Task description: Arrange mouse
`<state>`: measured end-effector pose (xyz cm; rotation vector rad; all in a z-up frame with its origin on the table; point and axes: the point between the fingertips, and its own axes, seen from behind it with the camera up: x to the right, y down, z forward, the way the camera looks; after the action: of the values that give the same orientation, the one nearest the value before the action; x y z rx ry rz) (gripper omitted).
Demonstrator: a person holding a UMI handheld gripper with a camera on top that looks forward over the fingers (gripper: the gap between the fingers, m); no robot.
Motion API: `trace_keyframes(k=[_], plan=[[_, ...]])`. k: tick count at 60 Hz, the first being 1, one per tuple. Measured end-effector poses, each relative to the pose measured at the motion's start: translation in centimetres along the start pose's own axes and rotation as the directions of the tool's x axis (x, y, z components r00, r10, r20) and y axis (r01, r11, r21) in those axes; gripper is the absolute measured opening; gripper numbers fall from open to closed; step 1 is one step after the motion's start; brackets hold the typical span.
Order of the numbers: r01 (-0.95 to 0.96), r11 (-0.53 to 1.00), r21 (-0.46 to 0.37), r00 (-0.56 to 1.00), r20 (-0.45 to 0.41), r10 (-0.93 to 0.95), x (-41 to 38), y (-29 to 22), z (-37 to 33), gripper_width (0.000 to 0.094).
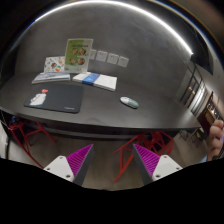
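Note:
A small grey-green mouse (129,101) lies on the grey table (150,112), to the right of a black mouse mat (56,97). My gripper (112,162) is well back from the table, its two fingers with magenta pads (77,159) spread wide apart with nothing between them. The mouse is far ahead of the fingers, slightly right of centre.
A small white object (38,100) rests on the mat's left part. Books and papers (94,80) lie behind the mat, with an upright card (79,53) and wall sockets (108,58) at the back. Red chair frames (135,155) stand below the table's front edge. A person's hand (214,140) shows at the right.

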<state>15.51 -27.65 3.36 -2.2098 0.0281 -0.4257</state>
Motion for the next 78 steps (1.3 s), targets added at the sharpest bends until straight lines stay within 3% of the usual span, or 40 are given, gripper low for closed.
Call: trace_keyframes(k=[12,29,47,57,66,78], plan=[[-0.027,1.000,0.011,1.000,0.009,0.027,3.8,-1.7,4.1,0.0832],[-0.084,0.994,0.065,0.988,0.139,0.074,8.6,-8.7,16.9,0.0831],[0.080,0.997,-0.016,0.969,0.238,-0.074,12.2,-10.9,28.1,0.0846],[0.021,1.000,-0.008,0.927,0.375,-0.016,9.4,-13.5,31.0,0.0833],[-0.024,0.998,-0.056,0.907,0.418,0.045,8.9,-15.2,33.2,0.0830],[-0.052,0.997,-0.061,0.915,0.397,0.072,9.6,-17.4,36.1,0.0818]])
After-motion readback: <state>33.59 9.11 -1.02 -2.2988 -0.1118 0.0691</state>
